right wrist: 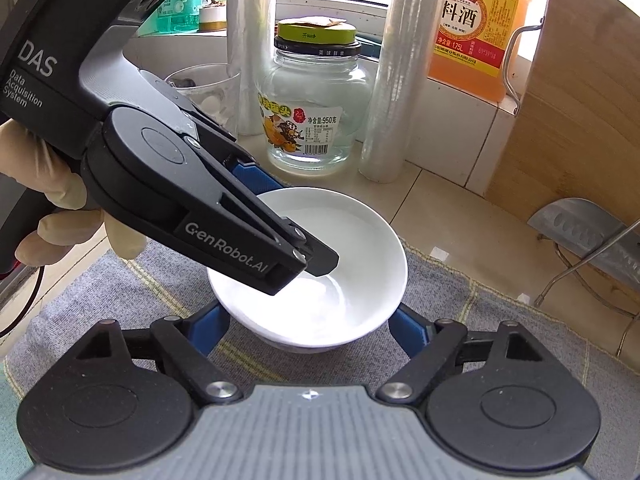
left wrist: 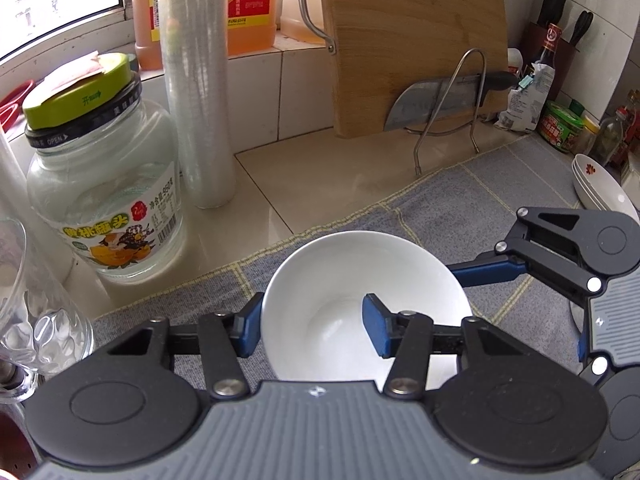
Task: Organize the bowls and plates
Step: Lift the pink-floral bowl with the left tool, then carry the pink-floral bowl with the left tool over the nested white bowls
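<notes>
A tiled kitchen counter [left wrist: 340, 168] under a window carries a grey checked cloth [left wrist: 500, 184], with a bamboo cutting board [left wrist: 412, 40] leaning upright against the wall at the back and a cleaver [left wrist: 436, 100] propped in a wire rack in front of it. Along the sill stands a large orange bottle of cooking wine [right wrist: 476, 28]; on the counter in front of it stand a roll of cling film [left wrist: 198, 80] and a clear glass jar with a green lid [left wrist: 104, 184], the jar just left of the roll. A stack of white plates [left wrist: 600, 184] sits at the cloth's far right edge.

At the centre of the cloth rests a white bowl [right wrist: 320, 264], upright. The left tool [left wrist: 314, 326], held by a gloved hand [right wrist: 60, 200], is clamped on the bowl's rim, one blue pad [left wrist: 376, 324] inside and the other pressed against the outer wall. The right tool [right wrist: 308, 330] straddles the bowl's lower body from the near side, its blue fingers [right wrist: 408, 332] against either flank; whether they press firmly or merely touch cannot be told from these views.
</notes>
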The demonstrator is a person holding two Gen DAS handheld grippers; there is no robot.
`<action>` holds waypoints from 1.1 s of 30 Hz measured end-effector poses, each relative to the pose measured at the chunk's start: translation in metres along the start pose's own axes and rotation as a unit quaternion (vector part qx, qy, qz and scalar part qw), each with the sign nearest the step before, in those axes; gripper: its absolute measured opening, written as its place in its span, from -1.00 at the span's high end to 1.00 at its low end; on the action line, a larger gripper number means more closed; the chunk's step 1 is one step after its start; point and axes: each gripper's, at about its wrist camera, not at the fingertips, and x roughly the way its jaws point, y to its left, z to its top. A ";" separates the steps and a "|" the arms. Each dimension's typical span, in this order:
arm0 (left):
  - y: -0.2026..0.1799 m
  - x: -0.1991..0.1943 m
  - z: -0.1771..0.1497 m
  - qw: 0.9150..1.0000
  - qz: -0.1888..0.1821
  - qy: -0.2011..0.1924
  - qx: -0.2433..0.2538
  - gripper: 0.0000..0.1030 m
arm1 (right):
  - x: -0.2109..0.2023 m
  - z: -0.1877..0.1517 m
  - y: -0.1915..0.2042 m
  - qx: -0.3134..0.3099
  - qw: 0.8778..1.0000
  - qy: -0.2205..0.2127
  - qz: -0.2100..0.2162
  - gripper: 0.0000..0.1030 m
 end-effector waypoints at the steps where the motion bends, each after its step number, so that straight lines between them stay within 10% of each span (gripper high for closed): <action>1: -0.001 -0.002 0.000 1.000 -0.002 0.000 -0.002 0.01 | -0.002 0.000 0.000 -0.001 1.000 0.000 0.001 -0.74; 33: -0.092 -0.061 -0.006 0.999 -0.012 -0.017 0.026 0.01 | -0.094 -0.042 0.001 -0.007 1.000 -0.011 -0.003 -0.74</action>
